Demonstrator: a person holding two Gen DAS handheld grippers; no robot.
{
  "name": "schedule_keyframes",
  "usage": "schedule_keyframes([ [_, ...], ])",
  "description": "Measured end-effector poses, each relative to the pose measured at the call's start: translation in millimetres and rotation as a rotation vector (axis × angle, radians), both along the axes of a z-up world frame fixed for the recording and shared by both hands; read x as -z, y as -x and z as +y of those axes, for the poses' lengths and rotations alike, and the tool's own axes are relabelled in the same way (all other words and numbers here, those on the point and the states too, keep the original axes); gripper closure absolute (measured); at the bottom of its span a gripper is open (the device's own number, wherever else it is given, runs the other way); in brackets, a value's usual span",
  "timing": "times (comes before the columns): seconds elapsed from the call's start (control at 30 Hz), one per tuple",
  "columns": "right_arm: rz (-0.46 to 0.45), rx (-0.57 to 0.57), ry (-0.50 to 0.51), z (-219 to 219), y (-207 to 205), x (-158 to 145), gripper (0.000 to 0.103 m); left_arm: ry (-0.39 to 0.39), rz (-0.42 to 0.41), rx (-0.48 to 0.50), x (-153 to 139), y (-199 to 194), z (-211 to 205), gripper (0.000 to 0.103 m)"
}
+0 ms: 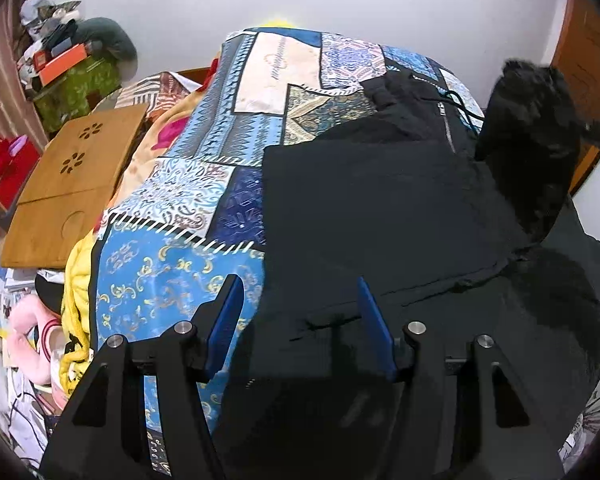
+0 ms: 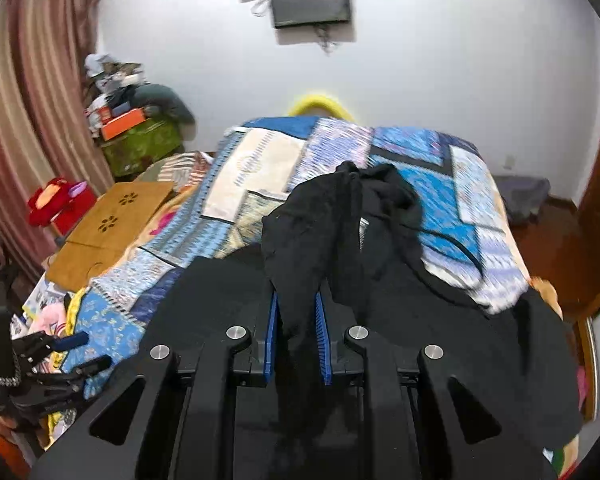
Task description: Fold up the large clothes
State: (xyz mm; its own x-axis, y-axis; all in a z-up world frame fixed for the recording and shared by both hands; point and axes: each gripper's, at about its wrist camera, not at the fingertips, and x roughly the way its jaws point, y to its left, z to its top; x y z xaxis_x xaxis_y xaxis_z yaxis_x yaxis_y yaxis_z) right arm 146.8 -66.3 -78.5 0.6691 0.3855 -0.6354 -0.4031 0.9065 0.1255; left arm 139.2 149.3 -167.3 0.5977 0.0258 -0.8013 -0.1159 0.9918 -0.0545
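A large black zip-up garment (image 1: 380,208) lies spread over the right half of a bed with a blue patchwork bedspread (image 1: 180,272). My left gripper (image 1: 298,284) hovers open over the garment's near edge, with nothing between its blue pads. In the right wrist view my right gripper (image 2: 298,300) is shut on a bunched fold of the black garment (image 2: 320,216), which it holds raised above the bed. From the left wrist view that raised fold (image 1: 528,140) hangs at the far right. The left gripper (image 2: 94,350) also shows at the lower left of the right wrist view.
A wooden lap table (image 1: 72,184) lies on the bed's left side beside yellow and pink bedding (image 1: 76,280). A pile of boxes and clothes (image 1: 72,52) fills the far left corner by the curtain. A screen (image 2: 310,0) hangs on the far wall, and a wooden door (image 1: 584,68) is at right.
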Motion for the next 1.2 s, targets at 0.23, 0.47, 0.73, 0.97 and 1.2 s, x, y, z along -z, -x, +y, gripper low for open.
schedule_keyframes([
  [0.23,0.096,0.087,0.0,-53,-1,26,0.088,-0.006,0.005,0.017,-3,2,-15,0.045],
  [0.47,0.248,0.143,-0.018,-94,-1,59,0.085,-0.012,0.017,0.032,-3,4,-29,0.045],
  [0.73,0.371,0.195,-0.015,-126,9,76,0.075,0.0,0.029,0.064,-2,-2,-49,0.045],
  [0.97,0.299,0.221,-0.046,-159,27,50,0.07,-0.023,0.014,0.112,-12,-16,-78,0.045],
  [1.2,0.173,0.364,-0.141,-221,43,14,0.039,-0.019,-0.062,0.146,-39,-35,-108,0.045],
])
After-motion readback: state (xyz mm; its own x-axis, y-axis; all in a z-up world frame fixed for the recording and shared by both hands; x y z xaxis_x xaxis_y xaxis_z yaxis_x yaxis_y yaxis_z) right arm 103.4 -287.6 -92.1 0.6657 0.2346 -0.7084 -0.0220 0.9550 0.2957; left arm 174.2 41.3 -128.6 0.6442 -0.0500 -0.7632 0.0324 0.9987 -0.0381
